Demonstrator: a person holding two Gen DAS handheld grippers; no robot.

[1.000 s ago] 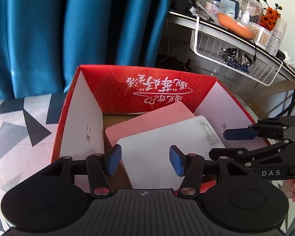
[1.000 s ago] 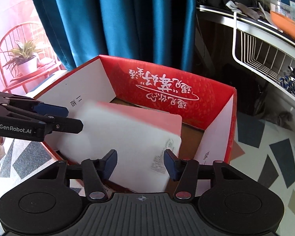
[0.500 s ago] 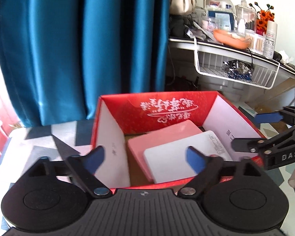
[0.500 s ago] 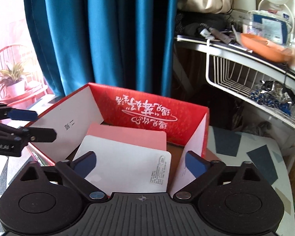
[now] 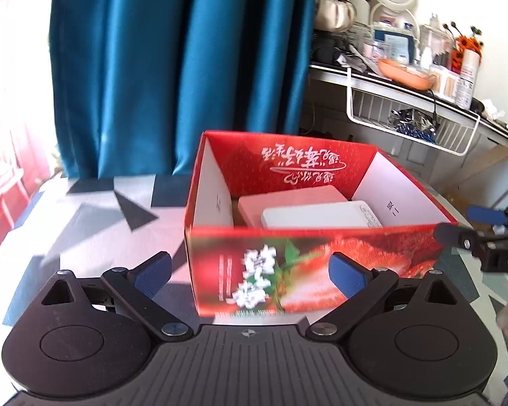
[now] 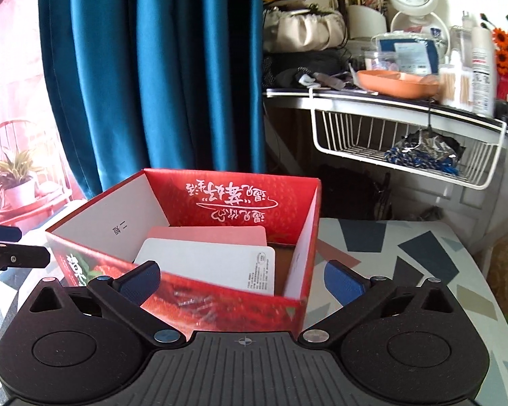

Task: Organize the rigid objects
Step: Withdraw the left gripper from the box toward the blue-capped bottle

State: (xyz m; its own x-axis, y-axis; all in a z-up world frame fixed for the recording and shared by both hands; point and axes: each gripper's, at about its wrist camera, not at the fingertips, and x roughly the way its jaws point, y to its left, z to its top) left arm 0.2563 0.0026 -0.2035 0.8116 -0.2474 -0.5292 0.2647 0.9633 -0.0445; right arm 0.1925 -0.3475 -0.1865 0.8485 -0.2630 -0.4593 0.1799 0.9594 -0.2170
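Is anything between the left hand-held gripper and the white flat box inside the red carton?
Yes. The red carton's near wall stands between the open left hand-held gripper and the white flat box, which lies on a pink box.

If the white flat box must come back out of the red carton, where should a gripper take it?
Probably by the white flat box's free right short edge, from above: it lies flat on the pink box, with a gap toward the red carton's right wall.

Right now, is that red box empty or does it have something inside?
Not empty. The red box is open-topped and holds a white flat case lying partly on a pink flat case.
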